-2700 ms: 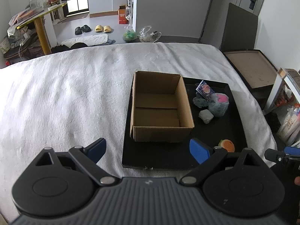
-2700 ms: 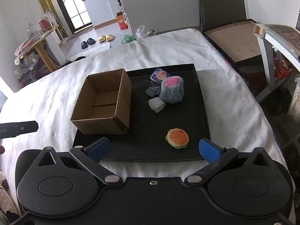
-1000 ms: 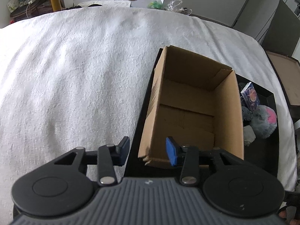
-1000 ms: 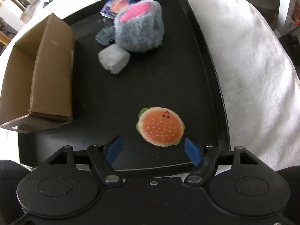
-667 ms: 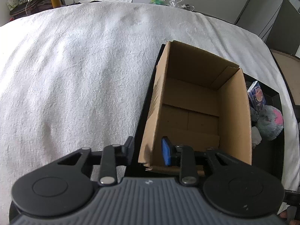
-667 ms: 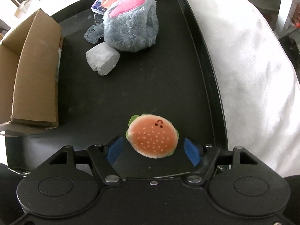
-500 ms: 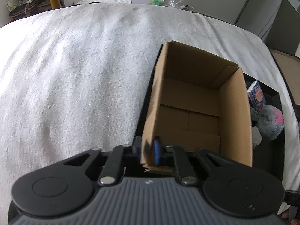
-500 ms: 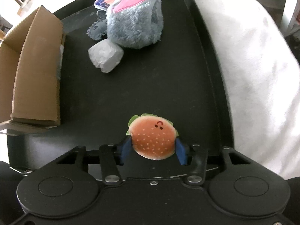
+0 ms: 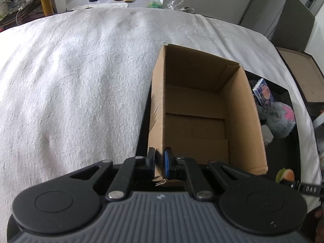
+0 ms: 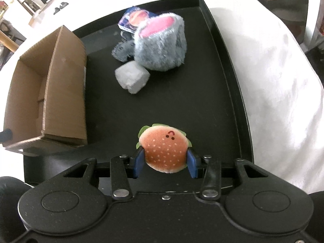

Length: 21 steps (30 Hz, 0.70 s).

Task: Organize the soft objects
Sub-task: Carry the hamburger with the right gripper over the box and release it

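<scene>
Judging from the bare floor of the cardboard box, the sorting is taken to be at its very start: nothing is seen inside it, and every soft item is still outside. The near left wall of the box is pinched between the closed jaws of the left gripper, apparently to steady it. The plush burger is squeezed at its sides by the right gripper, whose jaws have just been closing, with the toy between them; it is held at the near end of the black tray, to the right of the box, and whether it is lifted clear cannot be told. Three more items are left near the far end of the tray: a grey fuzzy plush with a pink patch, a pale soft cube touching it, and a small dark grey knitted-looking piece. A glossy printed packet is partly hidden behind the plush. The box is plain corrugated board, rigid and open-topped; the tray is smooth and matte with a raised rim; a white textured cloth is spread beneath.
</scene>
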Tool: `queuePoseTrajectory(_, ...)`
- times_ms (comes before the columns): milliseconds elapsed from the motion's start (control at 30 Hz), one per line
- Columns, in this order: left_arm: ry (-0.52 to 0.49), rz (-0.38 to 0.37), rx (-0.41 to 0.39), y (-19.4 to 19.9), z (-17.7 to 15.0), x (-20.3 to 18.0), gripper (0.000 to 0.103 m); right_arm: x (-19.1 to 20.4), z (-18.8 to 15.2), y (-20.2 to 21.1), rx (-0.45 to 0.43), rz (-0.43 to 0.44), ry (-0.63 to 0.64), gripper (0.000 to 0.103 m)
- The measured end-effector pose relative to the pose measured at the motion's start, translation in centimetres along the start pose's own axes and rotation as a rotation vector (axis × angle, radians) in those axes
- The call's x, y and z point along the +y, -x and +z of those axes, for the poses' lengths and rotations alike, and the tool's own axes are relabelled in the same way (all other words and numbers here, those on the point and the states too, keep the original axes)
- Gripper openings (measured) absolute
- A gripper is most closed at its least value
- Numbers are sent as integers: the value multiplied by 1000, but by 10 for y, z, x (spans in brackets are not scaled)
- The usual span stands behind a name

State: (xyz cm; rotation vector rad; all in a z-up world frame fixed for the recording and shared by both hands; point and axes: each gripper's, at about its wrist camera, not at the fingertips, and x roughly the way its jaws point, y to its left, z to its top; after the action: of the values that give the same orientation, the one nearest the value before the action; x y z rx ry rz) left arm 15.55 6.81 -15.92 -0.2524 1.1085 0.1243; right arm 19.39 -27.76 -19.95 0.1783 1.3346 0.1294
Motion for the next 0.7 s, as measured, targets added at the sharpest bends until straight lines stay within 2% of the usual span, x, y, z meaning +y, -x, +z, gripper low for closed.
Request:
queuePoseTrajectory(433,-28,-32,15,12,-18,11,8,25,0,41,-83,39,46,43)
queuePoseTrajectory(700,-18,-26,19,8,-14,13,7,50,6,56,-129,62,97,43)
